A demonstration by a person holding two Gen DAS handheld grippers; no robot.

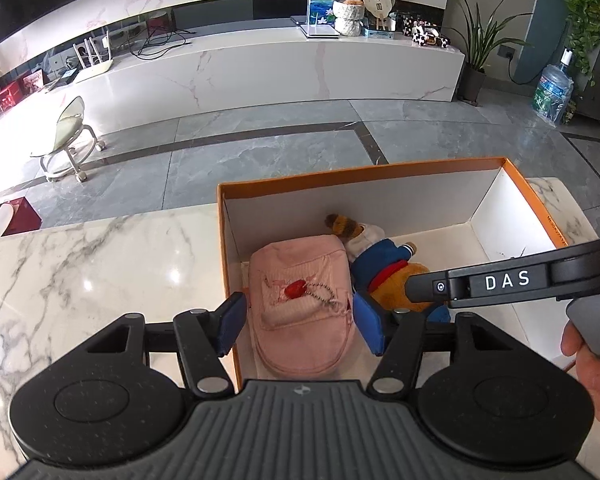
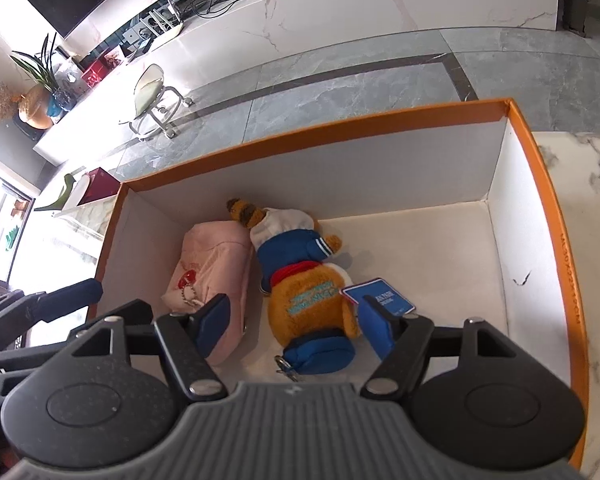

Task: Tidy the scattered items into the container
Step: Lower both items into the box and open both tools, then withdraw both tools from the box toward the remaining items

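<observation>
Nearest the lens sat the left tongs [image 1: 296,324], black-armed with blue pads, angled steeply down over the box's near-left corner. They stood released: one pad hung outside the left wall, the other inside, and the pink fabric pouch [image 1: 300,304] lay between them with neither pad pressing it. The right tongs [image 2: 296,324] tilted down the same way, spread wide above the stuffed toy, gripping nothing. In the left view their black body [image 1: 500,280] reached in from the right edge, a person's fingers [image 1: 592,360] wrapped round the handle.

The orange-rimmed cardboard box with white inner walls [image 2: 540,184] stood on the white marble surface [image 1: 100,272]. Inside, the pouch rested against the left wall, a red charm on a bead chain [image 1: 296,290] lying on its front pocket. Just beside it, touching, lay the brown plush toy in a blue jacket with red collar and white hood [image 2: 300,280], stretched lengthwise. A blue card tag [image 2: 380,298] lay by its right side. The box's right half showed bare white floor.
</observation>
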